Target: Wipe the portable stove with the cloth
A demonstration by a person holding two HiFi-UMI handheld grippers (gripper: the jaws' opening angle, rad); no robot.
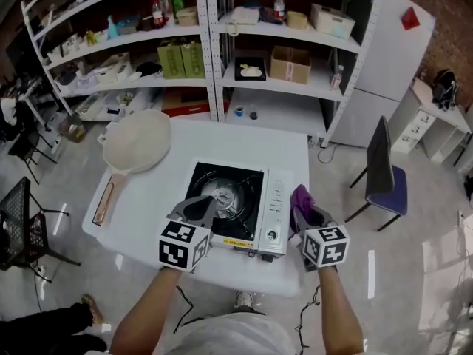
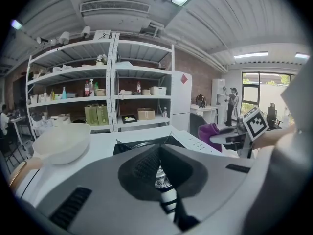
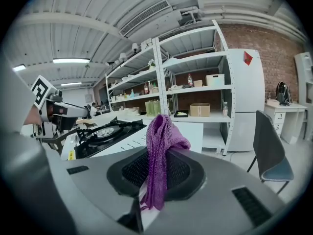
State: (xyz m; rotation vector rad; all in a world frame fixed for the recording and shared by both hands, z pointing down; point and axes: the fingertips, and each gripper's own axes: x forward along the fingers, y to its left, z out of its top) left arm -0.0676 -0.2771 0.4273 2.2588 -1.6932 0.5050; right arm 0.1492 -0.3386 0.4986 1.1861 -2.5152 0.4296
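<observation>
Cloth (image 3: 160, 146) is pinched in right gripper (image 1: 307, 217), portable stove (image 1: 244, 187) seen to its left; left gripper (image 2: 159, 166) is clenched empty, stove beneath.

white table (image 1: 148, 198) | on it: portable stove (image 1: 244, 191); white pan (image 1: 137, 143)

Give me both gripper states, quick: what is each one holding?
Left gripper: closed, nothing between its jaws.
Right gripper: closed on the purple cloth.
</observation>
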